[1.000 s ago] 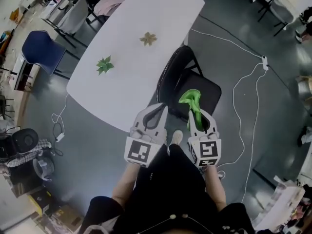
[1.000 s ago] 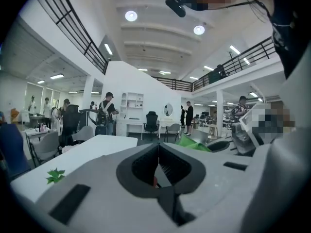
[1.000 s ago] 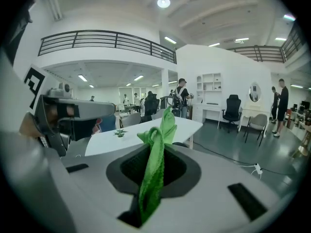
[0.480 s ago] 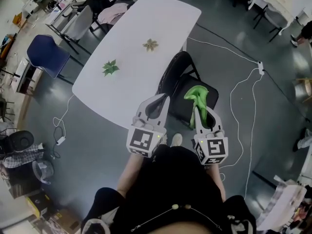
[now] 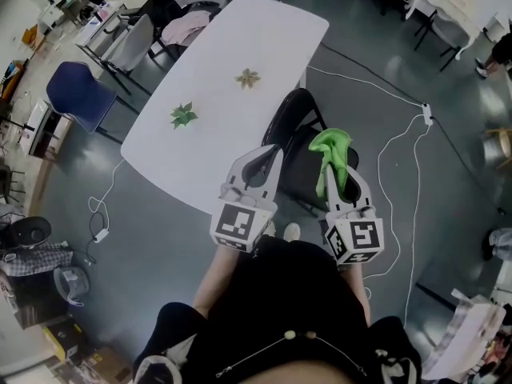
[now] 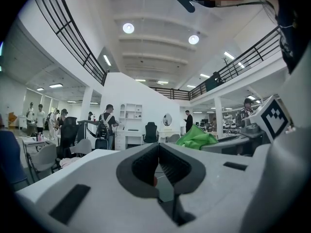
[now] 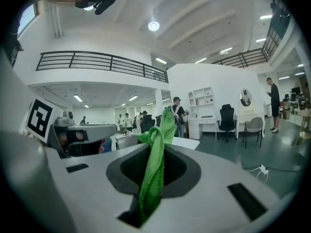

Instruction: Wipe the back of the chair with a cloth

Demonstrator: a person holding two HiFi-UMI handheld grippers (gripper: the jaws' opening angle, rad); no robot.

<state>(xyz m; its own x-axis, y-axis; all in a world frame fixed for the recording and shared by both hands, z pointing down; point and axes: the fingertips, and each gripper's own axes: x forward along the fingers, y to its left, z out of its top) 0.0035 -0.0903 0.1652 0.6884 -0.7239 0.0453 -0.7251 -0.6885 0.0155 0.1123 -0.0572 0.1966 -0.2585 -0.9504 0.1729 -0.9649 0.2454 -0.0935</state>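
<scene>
Closest to me, the person in dark clothes holds both tools out at about waist height, marker cubes towards the body. The left gripper [image 5: 267, 155] has its jaws pressed together with nothing between them. The right gripper [image 5: 339, 174] is clamped on the green cloth [image 5: 330, 146], which comes up out of the jaws in a bunched fold and flops forward over the tips. Both tools point roughly level across the room, not down, and neither gripper view shows any of the chair.

Just past and below them stands the black chair [image 5: 298, 169], its seat towards the person and its curved back on the far side, hard by the edge of the white table [image 5: 216, 46]. No wiping has begun, as I judge it, since the cloth hangs in the air above the seat and apart from the chair. The back lies ahead of the cloth, lower down and a little to its left, and its top edge seems to run crosswise to the way the jaws point. The empty left tool looks the nearer to that edge, but the right one carries the cloth, so it would have to tip down and reach forward.

On the table lie a green leaf ornament [image 5: 184, 116] and a tan one [image 5: 248, 78]. Farther off are a blue chair [image 5: 76, 90], a white cable [image 5: 400, 134] on the grey floor, and people at desks.
</scene>
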